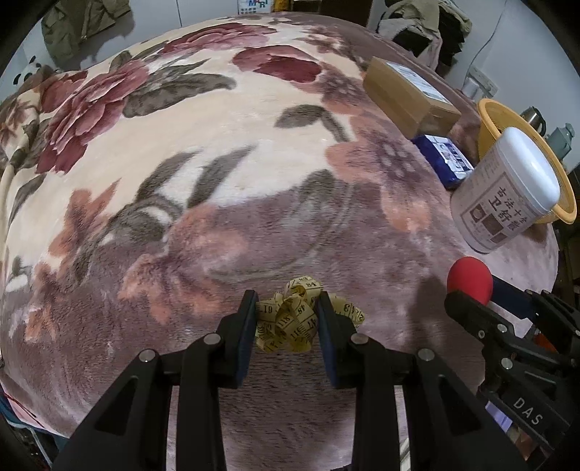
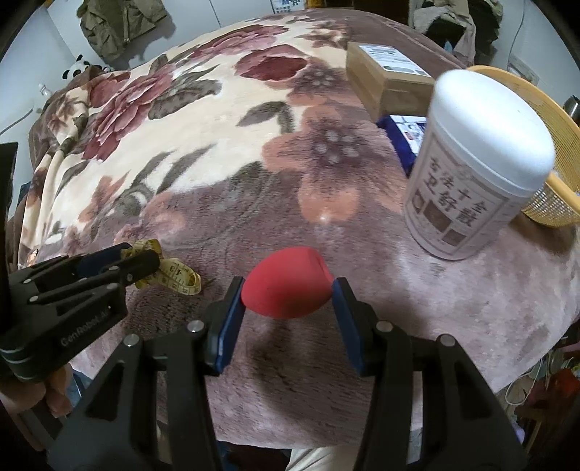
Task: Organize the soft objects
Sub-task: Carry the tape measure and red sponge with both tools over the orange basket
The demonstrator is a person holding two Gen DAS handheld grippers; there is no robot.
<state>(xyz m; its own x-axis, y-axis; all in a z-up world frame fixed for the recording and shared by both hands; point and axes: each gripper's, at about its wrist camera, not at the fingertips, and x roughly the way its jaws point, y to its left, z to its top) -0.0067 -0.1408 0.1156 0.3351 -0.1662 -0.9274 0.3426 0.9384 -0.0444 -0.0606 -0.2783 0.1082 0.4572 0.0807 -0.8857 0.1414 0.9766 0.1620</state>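
Near the front edge of the floral blanket [image 1: 224, 152], the left gripper [image 1: 286, 319] is clenching a bundled yellow measuring tape [image 1: 290, 319] between its two pads, with loops of tape sticking out beyond the fingertips and a loose length hanging off to one side. The bundle is being held clear of the plush surface. In the right wrist view the same gripper [image 2: 139, 264] is showing from the side at the left, tape [image 2: 174, 275] trailing from its tip, with a hand [image 2: 54, 391] wrapped around its handle.

Just beside it, toward the right side of the blanket, the right gripper [image 2: 288, 286] is grasping a red egg-shaped sponge [image 2: 286, 282], one blue pad pressing on each end, and a shadow is lying on the blanket beneath. From the left wrist view that sponge [image 1: 469, 277] is peeking out past the neighbouring black fingers [image 1: 471, 311].

Further along the right edge, a white lidded jar [image 2: 475, 170] with printed characters is standing upright. Close behind it, a yellow mesh basket [image 2: 551, 203] is resting at the right edge. A dark blue packet [image 1: 444, 161] is lying just beyond the jar, and a brown cardboard box [image 1: 406, 98] is sitting behind that, nearer the far right corner.

Beyond the far edge, clothes [image 1: 79, 25] are hanging against the pale wall.
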